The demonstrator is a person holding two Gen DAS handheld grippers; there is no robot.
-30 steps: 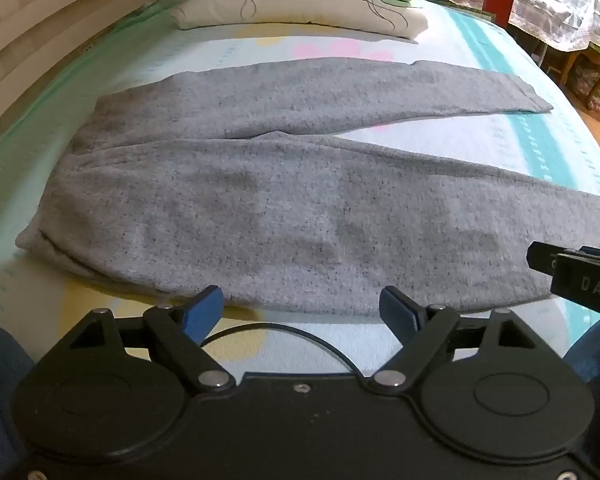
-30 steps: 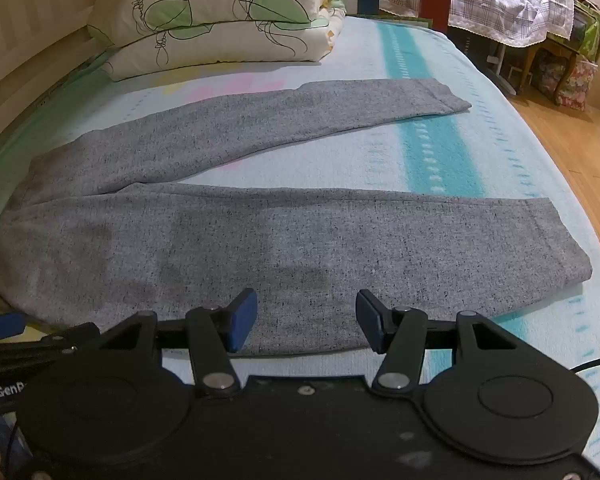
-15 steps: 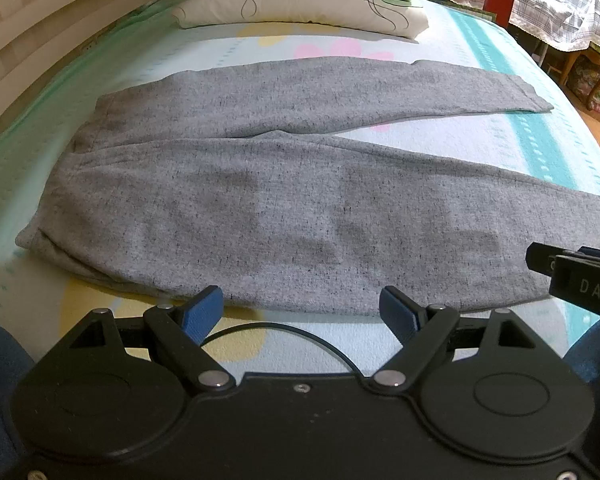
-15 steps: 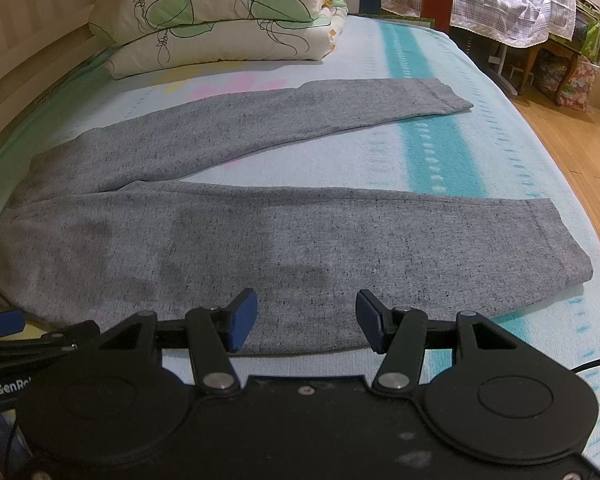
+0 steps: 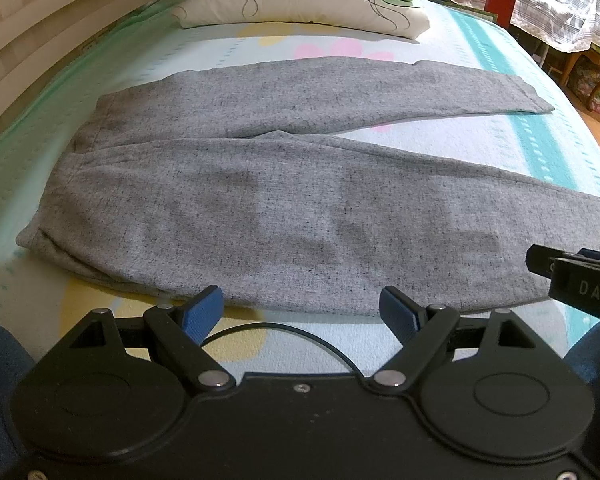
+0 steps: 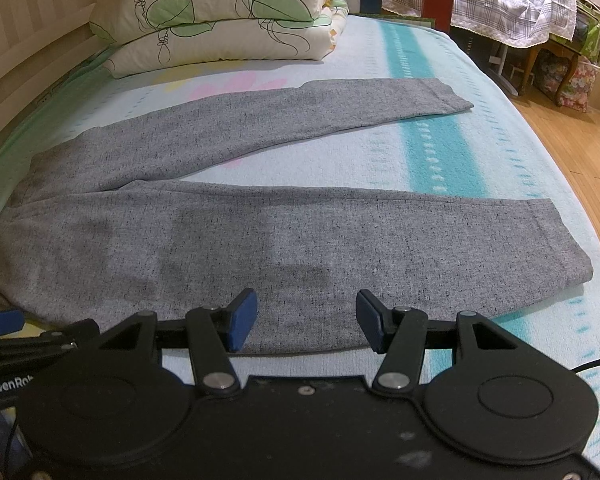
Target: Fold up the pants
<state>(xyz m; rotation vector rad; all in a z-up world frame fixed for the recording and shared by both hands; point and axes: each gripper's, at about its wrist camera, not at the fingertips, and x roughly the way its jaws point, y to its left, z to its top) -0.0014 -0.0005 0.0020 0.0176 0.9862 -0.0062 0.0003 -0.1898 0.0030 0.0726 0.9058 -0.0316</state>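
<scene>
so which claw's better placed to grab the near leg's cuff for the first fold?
Probably right. The right claw hangs open over the near leg of the pants, on the cuff side; the left claw, also open, sits nearer the waistband.

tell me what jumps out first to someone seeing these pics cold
The grey pants dominate, spread flat on the bed with the legs splayed in a V, waistband at the left. Nearest the camera, the left hand-held gripper and right hand-held gripper hover open at the pants' near edge, gripping nothing. At the far end sits a folded quilt with a green leaf print.
</scene>
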